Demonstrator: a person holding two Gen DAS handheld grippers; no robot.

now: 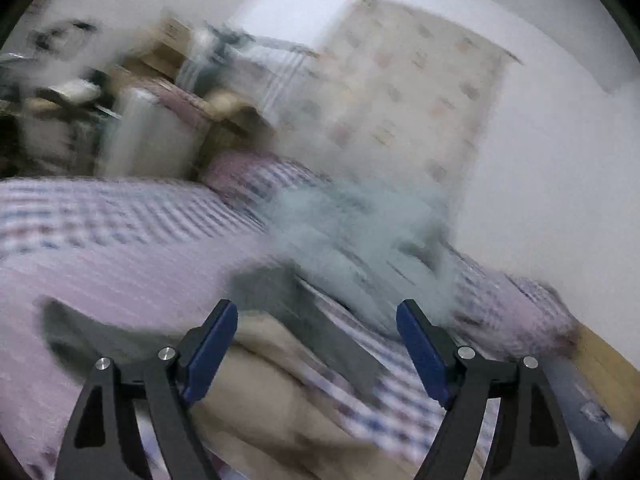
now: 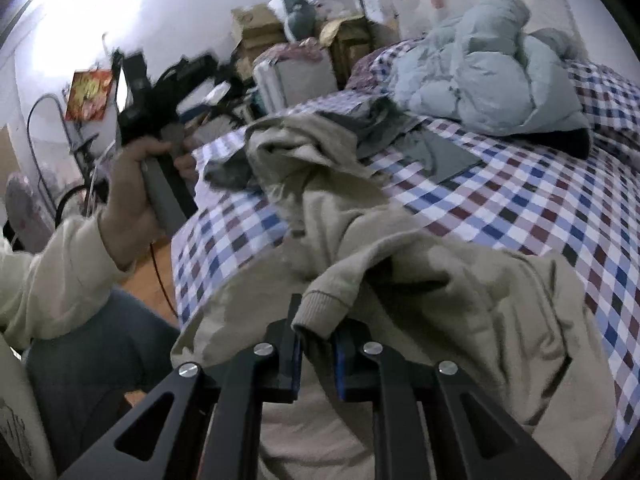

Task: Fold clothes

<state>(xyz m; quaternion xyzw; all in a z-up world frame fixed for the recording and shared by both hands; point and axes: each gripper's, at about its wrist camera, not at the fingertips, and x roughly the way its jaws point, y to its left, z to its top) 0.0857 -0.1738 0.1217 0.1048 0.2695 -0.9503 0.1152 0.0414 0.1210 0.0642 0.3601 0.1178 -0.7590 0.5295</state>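
Here, closest to me, my right gripper (image 2: 316, 350) has its jaws nearly closed on the ribbed cuff of the crumpled beige cotton sweatshirt (image 2: 400, 280), and the cuff folds down over the blue pads, so I read that as a firm pinch on a sleeve end. From that pinch the beige cloth runs away from the jaws, up and toward the left of the right wrist view, as a long ridge across the blue, maroon and white checked bedsheet (image 2: 520, 208); that is the garment's long axis as I judge it. The bulk of the body lies to the right of the jaws, near the bed's front edge. My left gripper (image 1: 316, 344) is wide open with nothing between its pads; in its own blurred view the beige cloth sits just below and ahead of the jaws, apart from them. In the right view the person's left hand (image 2: 140, 184) holds that tool off the bed's left edge, well clear of the cloth, so the left side must travel in toward the far end of the ridge while the right is already on it. Further along, a flat dark grey garment (image 2: 444, 152) lies on the sheet beyond the ridge's far end, and past it a pale blue puffy quilted jacket (image 2: 488, 68) is heaped near the wall.
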